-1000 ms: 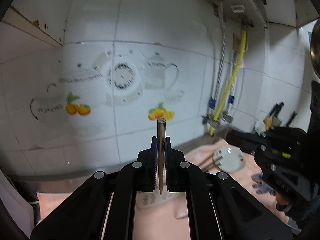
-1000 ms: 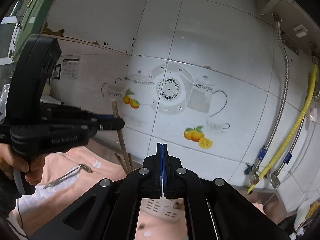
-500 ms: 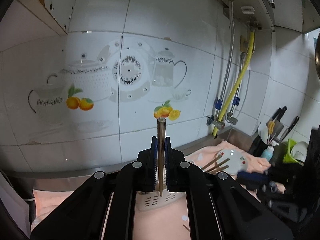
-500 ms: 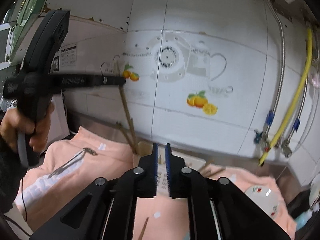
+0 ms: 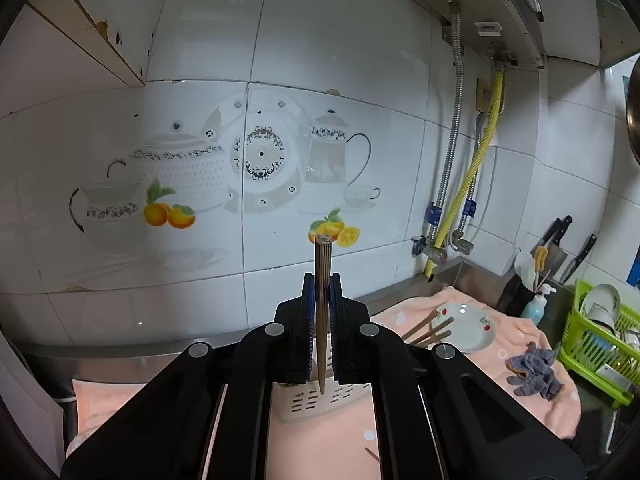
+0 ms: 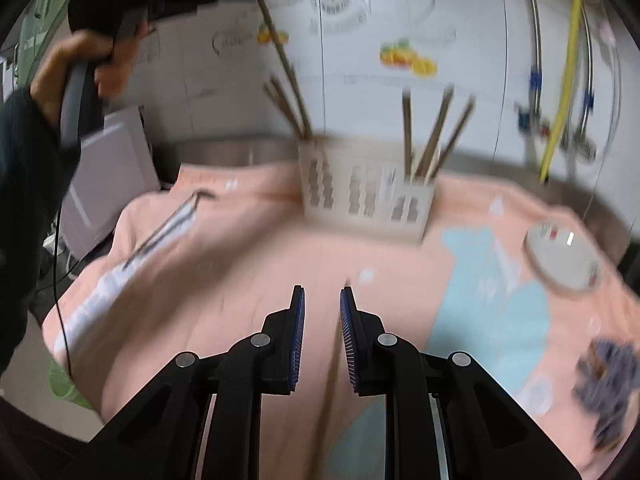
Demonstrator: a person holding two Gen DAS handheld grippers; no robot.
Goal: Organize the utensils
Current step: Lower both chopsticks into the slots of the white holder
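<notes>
My left gripper point(image 5: 322, 280) is shut on a brown wooden chopstick point(image 5: 322, 280), held upright with its lower tip over the white slotted utensil holder point(image 5: 320, 402). In the right wrist view the same chopstick point(image 6: 286, 68) slants down into the holder's left compartment point(image 6: 320, 184) beside other chopsticks; three more stand in the right compartment point(image 6: 434, 136). My right gripper point(image 6: 322, 300) is open and empty, pointing down at the peach cloth point(image 6: 248, 280). A loose chopstick point(image 6: 330, 384) lies on the cloth under its jaws. The right wrist view is blurred.
A white dish point(image 5: 466, 326) with chopsticks across its rim sits right of the holder, also seen in the right wrist view point(image 6: 564, 256). Metal tongs point(image 6: 168, 228) lie on the cloth's left. A grey rag point(image 5: 534, 372), green dish rack point(image 5: 600, 344) and knives point(image 5: 560, 232) stand right.
My right gripper has opened and tilted down toward the cloth and loose chopstick. My left gripper has moved the chopstick over the holder, its tip now in the left compartment.
</notes>
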